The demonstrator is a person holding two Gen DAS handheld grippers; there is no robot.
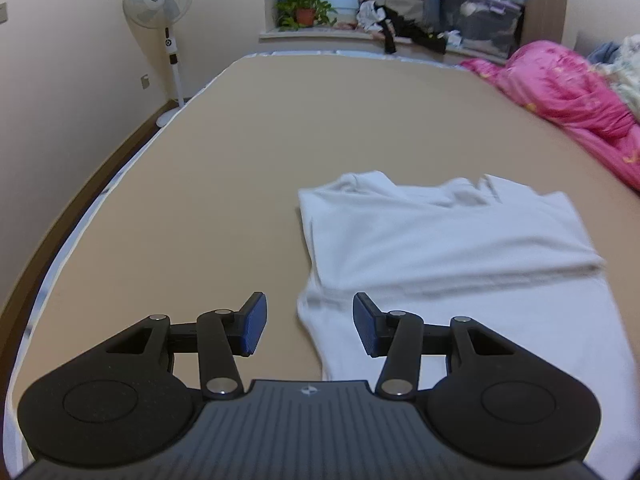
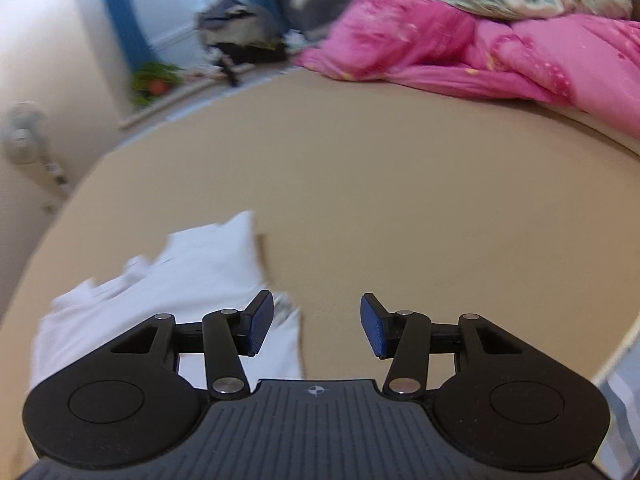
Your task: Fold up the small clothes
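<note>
Nearest the front edge of the bed (image 1: pixel 240 140), the left gripper (image 1: pixel 309 326) hangs with its blue pads spread wide and nothing between them. The near left side edge of the white garment (image 1: pixel 440 248) lies just under and ahead of that gap, so a short move forward and down would put the cloth between the pads. The right gripper (image 2: pixel 317 328) is likewise spread and empty, over bare tan sheet, with the garment (image 2: pixel 192 280) off to its left and its near right corner just beside the left pad.

Farther out, the garment lies flat toward the front of the mattress, already doubled: a folded layer crosses it side to side, and its long axis runs away from the grippers toward the far edge. Judging by this, the left gripper is the nearer one for the next fold.

Beyond, a pink quilt (image 1: pixel 560 92) is heaped along the bed's right edge, well apart from the garment.
</note>
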